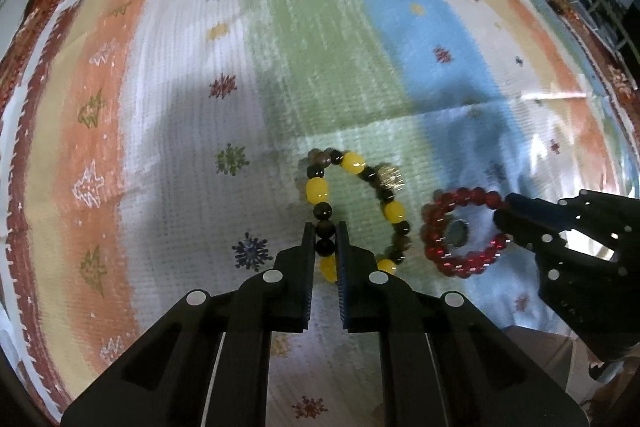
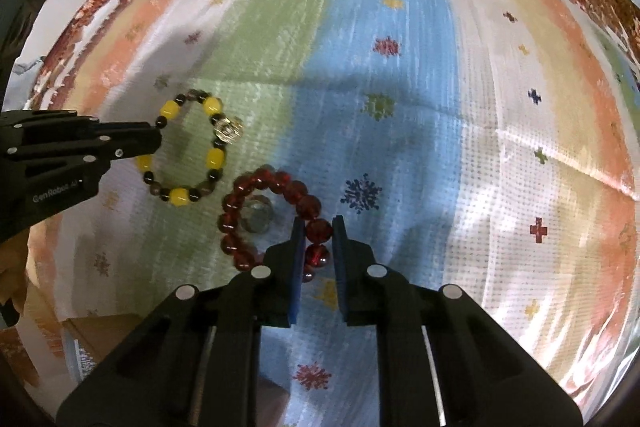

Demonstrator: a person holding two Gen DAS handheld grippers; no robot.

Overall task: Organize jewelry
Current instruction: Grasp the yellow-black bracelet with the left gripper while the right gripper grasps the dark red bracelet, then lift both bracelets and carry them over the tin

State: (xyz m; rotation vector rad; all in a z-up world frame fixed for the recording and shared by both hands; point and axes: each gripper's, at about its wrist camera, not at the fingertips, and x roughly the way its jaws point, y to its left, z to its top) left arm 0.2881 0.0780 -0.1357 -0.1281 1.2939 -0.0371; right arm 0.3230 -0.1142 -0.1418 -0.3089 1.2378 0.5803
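1. Gripping with both tools at once, I have each gripper pointed steeply down at the striped tablecloth (image 1: 280,27), one bracelet in each.
2. My left gripper (image 1: 325,227) is closed narrow on the yellow-and-black bracelet (image 1: 394,211); its two fingers (image 1: 308,247) pinch the dark beads on the near left side of the loop, with a yellow bead just below them.
3. That bracelet lies flat on the green stripe, its one silver-gold bead (image 1: 390,179) on the far right of the ring.
4. My right gripper (image 2: 316,231) is likewise closed narrow, on the red bracelet (image 2: 256,187); the fingers (image 2: 297,247) clamp a red bead on the near right side of the loop.
5. The red bracelet lies where the green stripe meets the blue, just beside the yellow-and-black one; I cannot tell whether they touch.
6. Inside the red ring sits a small round clear-and-metal piece (image 2: 258,213); I cannot tell what it is.
7. In the left wrist view my right gripper comes in from the right edge with its tips on the red beads; in the right wrist view my left gripper reaches in from the left to the yellow-and-black loop.
8. A cardboard box (image 2: 100,331) shows at the near edge of the cloth.
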